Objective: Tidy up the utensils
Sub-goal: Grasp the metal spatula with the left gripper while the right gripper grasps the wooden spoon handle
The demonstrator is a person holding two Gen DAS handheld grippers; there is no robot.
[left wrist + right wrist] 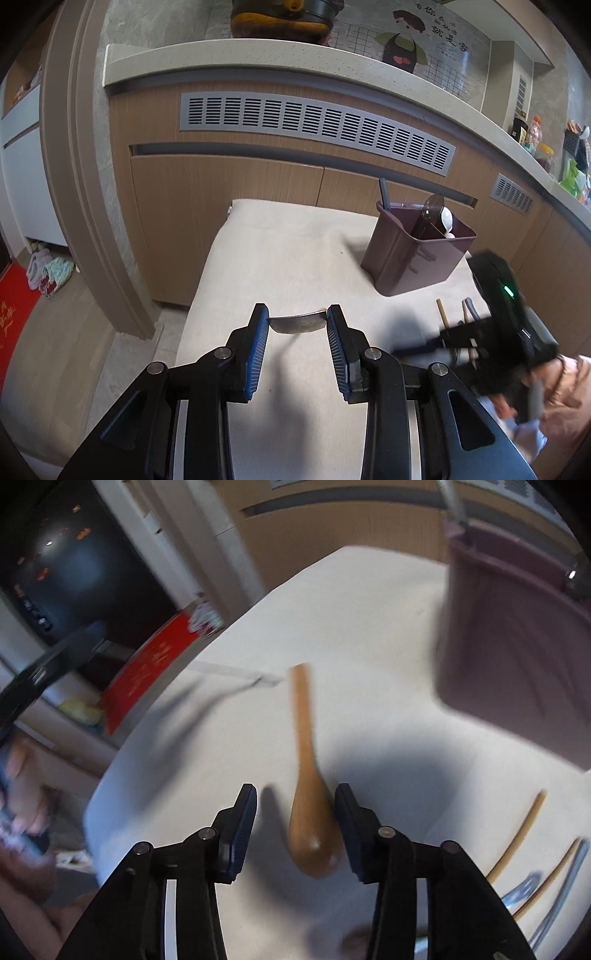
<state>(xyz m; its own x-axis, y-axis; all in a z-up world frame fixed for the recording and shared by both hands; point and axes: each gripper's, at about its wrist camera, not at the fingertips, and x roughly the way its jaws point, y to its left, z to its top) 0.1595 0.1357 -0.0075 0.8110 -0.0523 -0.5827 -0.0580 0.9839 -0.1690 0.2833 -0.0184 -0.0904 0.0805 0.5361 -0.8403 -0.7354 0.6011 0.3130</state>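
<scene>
The left gripper [297, 319] is pointing forward and somewhat down over the cloth-covered table [258, 258]. A metal blade [297, 322] is spanning the partly open jaws, each end meeting a blue pad [258, 332]; whether it is gripped or only lying on the cloth just beyond the tips cannot be told.

Further right, the purple utensil holder [413, 258] is standing on the cloth with a dark ladle [428, 214] and a white spoon [447, 221] leaning in it.

The right gripper [295, 812] is tilting steeply down, motion-blurred. Its jaws are standing part-way open around the bowl of a wooden spoon [308, 775]; the right finger is touching the bowl, the left standing clear. Chopsticks [517, 834] are lying on the cloth to its right.
</scene>
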